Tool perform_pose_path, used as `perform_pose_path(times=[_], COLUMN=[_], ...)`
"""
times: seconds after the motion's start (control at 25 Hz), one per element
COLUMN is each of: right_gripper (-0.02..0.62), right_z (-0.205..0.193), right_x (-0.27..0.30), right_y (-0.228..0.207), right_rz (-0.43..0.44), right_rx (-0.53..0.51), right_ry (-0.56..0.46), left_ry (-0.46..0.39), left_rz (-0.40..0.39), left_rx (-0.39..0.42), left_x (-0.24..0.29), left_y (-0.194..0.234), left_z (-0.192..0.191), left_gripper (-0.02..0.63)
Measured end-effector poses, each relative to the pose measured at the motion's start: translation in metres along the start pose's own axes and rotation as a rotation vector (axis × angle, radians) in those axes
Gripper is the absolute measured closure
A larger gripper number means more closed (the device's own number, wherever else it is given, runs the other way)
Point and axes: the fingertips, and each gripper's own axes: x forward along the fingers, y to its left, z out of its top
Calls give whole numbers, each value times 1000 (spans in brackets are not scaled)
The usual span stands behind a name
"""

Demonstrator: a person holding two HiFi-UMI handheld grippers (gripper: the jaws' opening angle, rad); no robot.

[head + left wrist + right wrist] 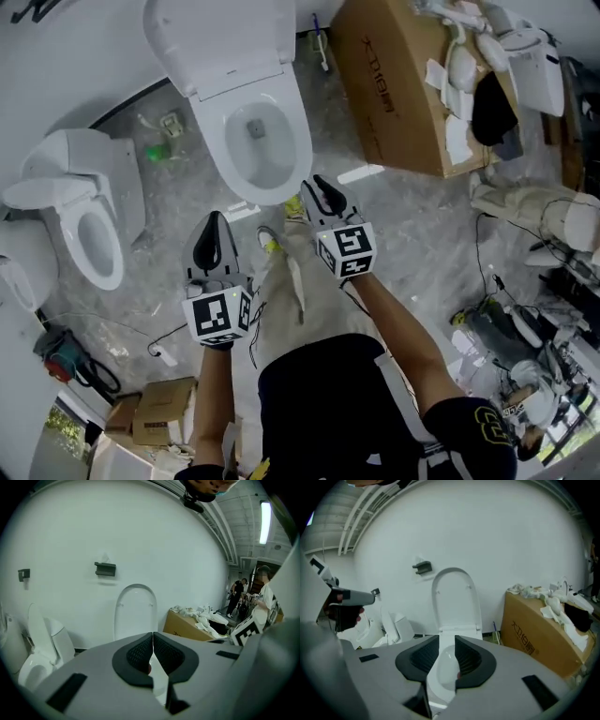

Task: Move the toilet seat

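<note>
Grey marbled floor (pixel 422 244), white wall (pixel 487 536), box (pixel 394 84) at right. Seat (pixel 217 42) stands up vs wall, behind toilet (pixel 281 178) bowl. L gripper (pixel 215 220) fingers (pixel 136 656) closed together, empty; R gripper (pixel 321 187) fingers (pixel 417 658) slightly apart, empty.

Dark Chinese characters are running along the brown side of the cardboard box (pixel 551 641) at the right of the right gripper view — about four, too unclear to read off with certainty.

Two grippers: left gripper (pixel 214 230), right gripper (pixel 325 195). Two whole toilets — the open toilet (pixel 295 127) and a second toilet (pixel 89 202) left of it. One big box (pixel 394 84) right of it; two small boxes (pixel 164 411) well apart, lower left.
</note>
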Motion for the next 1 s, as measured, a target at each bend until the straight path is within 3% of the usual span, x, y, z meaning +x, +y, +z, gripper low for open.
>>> perform_pose_path(times=[0.08, 0.4, 0.56, 0.72, 1.0], right_gripper=[429, 318, 291, 275, 264], right_z=[-28, -145, -206, -256, -308], right_x=[22, 108, 141, 171, 204], right_y=[-11, -58, -89, -105, -127], right_rz=[-7, -120, -185, -235, -287], right_rx=[7, 41, 78, 177, 241], right_ry=[42, 241, 350, 429, 520], left_ry=[-1, 65, 92, 130, 176], left_rz=[-5, 10, 26, 49, 61], left_rx=[0, -32, -43, -65, -57], left_x=[14, 65, 75, 82, 102], left_y=[-1, 12, 11, 18, 22], left_z=[-11, -75, -105, -125, -152], left_gripper=[588, 588, 588, 588, 588])
